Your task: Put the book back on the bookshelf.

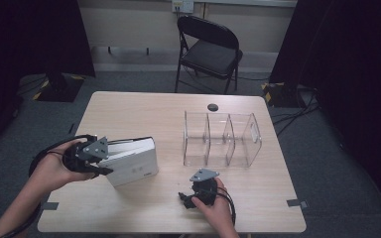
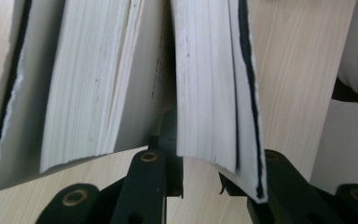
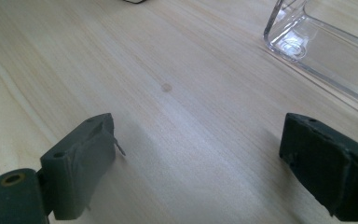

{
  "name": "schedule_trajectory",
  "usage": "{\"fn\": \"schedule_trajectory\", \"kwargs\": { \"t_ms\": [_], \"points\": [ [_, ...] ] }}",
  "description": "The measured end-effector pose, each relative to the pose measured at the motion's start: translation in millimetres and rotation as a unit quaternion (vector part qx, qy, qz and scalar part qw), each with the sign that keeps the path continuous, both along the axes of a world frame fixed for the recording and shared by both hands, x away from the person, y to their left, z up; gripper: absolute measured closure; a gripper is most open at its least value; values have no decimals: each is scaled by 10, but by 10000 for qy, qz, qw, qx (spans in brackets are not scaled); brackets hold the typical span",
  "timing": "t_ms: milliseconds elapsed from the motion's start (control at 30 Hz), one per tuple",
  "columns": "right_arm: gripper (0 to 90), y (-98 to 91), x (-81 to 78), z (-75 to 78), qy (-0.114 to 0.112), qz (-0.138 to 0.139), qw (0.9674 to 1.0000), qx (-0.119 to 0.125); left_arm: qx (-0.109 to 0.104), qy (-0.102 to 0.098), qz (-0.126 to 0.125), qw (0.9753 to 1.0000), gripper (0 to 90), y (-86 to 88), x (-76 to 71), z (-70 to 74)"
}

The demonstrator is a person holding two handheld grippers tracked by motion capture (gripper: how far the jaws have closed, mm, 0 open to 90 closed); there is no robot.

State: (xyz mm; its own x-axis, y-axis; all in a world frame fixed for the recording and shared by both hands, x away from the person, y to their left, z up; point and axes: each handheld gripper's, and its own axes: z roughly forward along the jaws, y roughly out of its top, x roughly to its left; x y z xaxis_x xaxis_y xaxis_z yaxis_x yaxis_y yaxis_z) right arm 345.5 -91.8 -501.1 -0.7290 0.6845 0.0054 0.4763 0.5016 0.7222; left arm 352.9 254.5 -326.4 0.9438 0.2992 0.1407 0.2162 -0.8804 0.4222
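The left gripper (image 1: 104,168) has its jaws clamped on a section of the book (image 2: 205,84), whose pages fan apart beside them, at the worktop's (image 1: 144,114) left; the right gripper (image 3: 200,163) rests with jaws wide and empty, near the clear organizer (image 1: 222,140).

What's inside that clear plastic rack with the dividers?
The clear rack looks empty: through its transparent walls only the wooden table shows. The books stand apart from it, at the left gripper.
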Motion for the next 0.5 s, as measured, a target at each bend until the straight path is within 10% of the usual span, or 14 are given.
{"fn": "schedule_trajectory", "kwargs": {
  "t_ms": [500],
  "points": [
    [95,12,16,-2,-26,36,10000,-7,-138,48,313,9994,713,86,129,26]
  ]
}}
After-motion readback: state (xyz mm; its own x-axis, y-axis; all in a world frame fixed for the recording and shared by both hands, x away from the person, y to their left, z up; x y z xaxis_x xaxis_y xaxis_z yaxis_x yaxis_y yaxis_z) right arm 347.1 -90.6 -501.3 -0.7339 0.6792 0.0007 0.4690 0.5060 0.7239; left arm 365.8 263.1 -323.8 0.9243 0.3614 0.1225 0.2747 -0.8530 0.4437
